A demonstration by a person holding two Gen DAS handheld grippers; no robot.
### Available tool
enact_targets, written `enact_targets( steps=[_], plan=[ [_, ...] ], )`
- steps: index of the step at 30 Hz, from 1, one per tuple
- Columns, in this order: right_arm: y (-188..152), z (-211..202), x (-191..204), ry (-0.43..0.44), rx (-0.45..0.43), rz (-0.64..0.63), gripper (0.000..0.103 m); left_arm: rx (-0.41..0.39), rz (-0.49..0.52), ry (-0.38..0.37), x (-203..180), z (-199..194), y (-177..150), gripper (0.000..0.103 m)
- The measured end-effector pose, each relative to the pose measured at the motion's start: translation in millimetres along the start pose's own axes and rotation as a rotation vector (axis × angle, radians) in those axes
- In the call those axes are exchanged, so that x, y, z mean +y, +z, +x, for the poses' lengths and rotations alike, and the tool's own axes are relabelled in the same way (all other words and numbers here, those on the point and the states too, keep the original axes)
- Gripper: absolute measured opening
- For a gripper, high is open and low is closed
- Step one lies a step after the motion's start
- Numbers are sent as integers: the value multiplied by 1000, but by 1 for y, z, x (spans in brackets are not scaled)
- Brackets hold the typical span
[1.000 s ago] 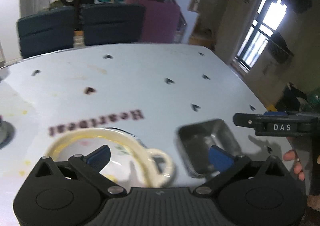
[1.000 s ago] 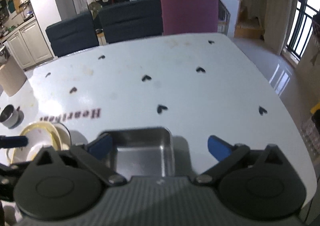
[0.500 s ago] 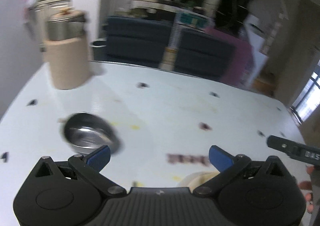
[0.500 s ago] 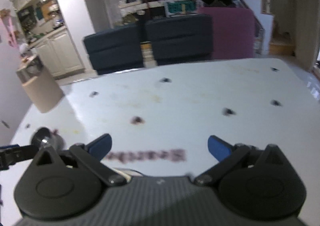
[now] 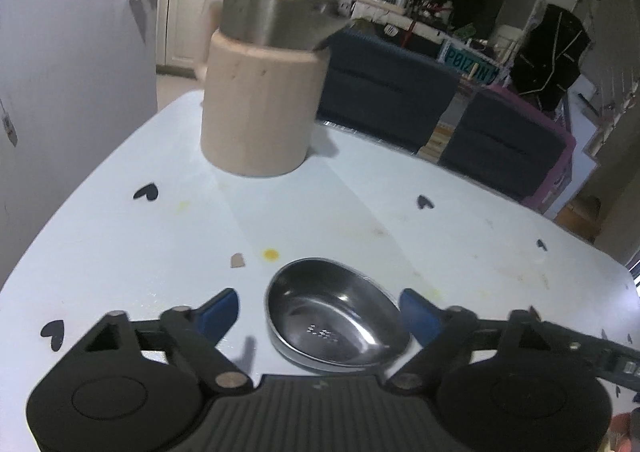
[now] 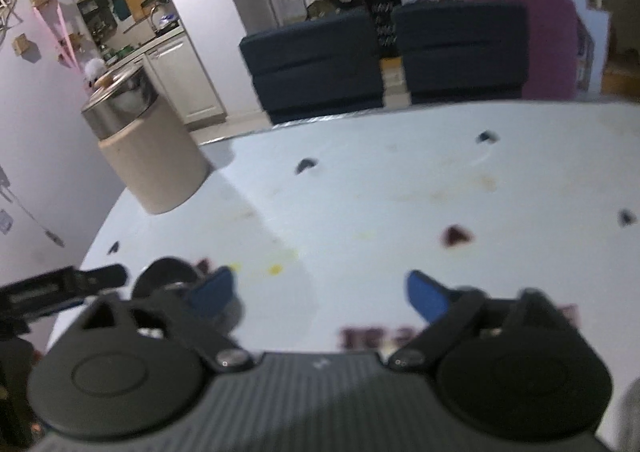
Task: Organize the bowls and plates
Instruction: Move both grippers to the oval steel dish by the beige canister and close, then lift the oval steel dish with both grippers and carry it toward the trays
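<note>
A small round steel bowl sits on the white table, empty and shiny. My left gripper hovers over it with a blue fingertip on either side. Its jaws are closing, and the pads do not press on the rim. In the right wrist view my right gripper is above bare table. Its jaws are closing too, with nothing between them. The same bowl shows dark behind its left finger, with the left gripper reaching in from the left edge.
A beige kettle with a steel top stands at the far left corner of the table, and the kettle shows in the right wrist view too. Dark blue chairs line the far edge. Heart marks, yellow spots and red lettering mark the tabletop.
Both views have swung left across the table, away from the cream dish and the square steel tray, to the round steel bowl and the kettle. Both pairs of jaws have narrowed slightly.
</note>
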State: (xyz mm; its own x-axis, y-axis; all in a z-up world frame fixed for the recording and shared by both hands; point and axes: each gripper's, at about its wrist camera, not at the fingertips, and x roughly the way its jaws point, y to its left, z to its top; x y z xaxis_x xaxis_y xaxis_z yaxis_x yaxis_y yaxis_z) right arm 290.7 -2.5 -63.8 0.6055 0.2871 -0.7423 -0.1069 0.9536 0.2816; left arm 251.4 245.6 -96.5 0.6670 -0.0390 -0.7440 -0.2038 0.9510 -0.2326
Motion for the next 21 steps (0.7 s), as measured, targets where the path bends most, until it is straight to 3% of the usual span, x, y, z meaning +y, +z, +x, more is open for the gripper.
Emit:
enact_targets(
  steps=[4,13,18,21],
  plan=[
    [-2,35,17,73,83,99,57,35,-11,3,6,15,-2,66],
    [-10,81,52,135,168,146,43,74,-52,21,20,44,0,47],
    [-15,91,61,141,179,148,42,96,-64,31,24,54,0,26],
    [-14,100,68,129,182,118,24,104,-87,29,28,56,1,18]
  ],
)
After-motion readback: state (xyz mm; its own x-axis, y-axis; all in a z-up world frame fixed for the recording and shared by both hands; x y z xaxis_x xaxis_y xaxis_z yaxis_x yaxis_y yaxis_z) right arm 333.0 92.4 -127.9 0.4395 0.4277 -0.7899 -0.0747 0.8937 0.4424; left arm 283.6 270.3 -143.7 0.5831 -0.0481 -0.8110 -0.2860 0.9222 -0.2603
